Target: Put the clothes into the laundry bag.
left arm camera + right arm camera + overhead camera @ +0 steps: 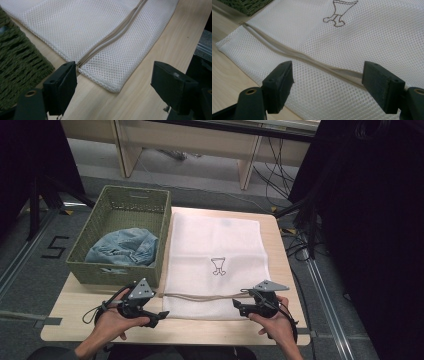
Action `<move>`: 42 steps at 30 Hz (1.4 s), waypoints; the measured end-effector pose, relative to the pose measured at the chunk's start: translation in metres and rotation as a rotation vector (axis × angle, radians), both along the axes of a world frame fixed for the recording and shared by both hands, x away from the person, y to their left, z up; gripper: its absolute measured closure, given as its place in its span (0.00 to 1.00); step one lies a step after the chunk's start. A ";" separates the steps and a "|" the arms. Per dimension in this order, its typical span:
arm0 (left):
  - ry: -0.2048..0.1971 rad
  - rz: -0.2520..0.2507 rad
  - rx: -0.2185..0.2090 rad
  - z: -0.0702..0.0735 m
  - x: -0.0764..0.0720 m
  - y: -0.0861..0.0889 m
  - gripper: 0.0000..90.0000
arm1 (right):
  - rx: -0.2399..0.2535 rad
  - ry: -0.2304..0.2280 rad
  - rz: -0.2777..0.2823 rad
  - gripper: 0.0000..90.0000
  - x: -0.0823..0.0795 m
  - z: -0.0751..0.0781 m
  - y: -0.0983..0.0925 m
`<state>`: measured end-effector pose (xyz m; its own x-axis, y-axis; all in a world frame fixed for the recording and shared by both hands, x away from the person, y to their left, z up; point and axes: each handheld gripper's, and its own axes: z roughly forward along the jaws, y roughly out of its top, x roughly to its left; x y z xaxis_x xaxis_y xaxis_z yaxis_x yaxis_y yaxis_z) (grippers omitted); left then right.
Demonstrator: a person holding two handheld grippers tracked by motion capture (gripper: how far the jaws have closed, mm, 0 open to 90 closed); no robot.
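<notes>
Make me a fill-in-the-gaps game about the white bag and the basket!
1. The white mesh bag lies flat on the ___.
2. The blue denim cloth sits inside the green ___.
3. Both grippers, left and right, have their jaws ___.
4. The beige zipper runs along the bag's ___ edge.

Missing words: table; basket; open; near

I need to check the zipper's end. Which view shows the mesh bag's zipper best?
The left gripper view: the zipper runs close up to its end at the bag's corner. The right gripper view shows its middle stretch; the high view shows a thin tan line.
</notes>
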<state>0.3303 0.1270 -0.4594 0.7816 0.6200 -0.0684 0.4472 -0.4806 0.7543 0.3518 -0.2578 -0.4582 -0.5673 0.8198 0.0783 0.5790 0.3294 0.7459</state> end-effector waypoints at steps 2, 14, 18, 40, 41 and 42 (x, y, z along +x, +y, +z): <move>-0.007 -0.012 0.009 0.000 0.001 0.000 0.23 | 0.001 0.003 -0.001 0.29 0.000 0.000 0.000; 0.007 -0.011 0.001 -0.001 0.002 0.000 0.23 | -0.020 0.007 0.011 0.27 0.003 -0.002 0.002; 0.005 -0.012 0.003 -0.001 0.002 0.000 0.23 | -0.036 0.001 0.035 0.25 0.005 -0.005 0.005; 0.000 -0.007 0.007 -0.002 0.005 0.001 0.23 | -0.109 -0.002 0.116 0.26 0.048 -0.022 0.052; 0.002 -0.004 0.004 -0.002 0.005 0.002 0.23 | -0.118 -0.031 0.120 0.27 0.055 -0.030 0.060; 0.002 -0.004 0.004 -0.002 0.005 0.002 0.23 | -0.145 -0.004 0.127 0.27 0.057 -0.030 0.060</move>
<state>0.3353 0.1287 -0.4611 0.7837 0.6174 -0.0674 0.4471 -0.4856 0.7512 0.4085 -0.1974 -0.4881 -0.6673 0.7438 -0.0375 0.5230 0.5039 0.6874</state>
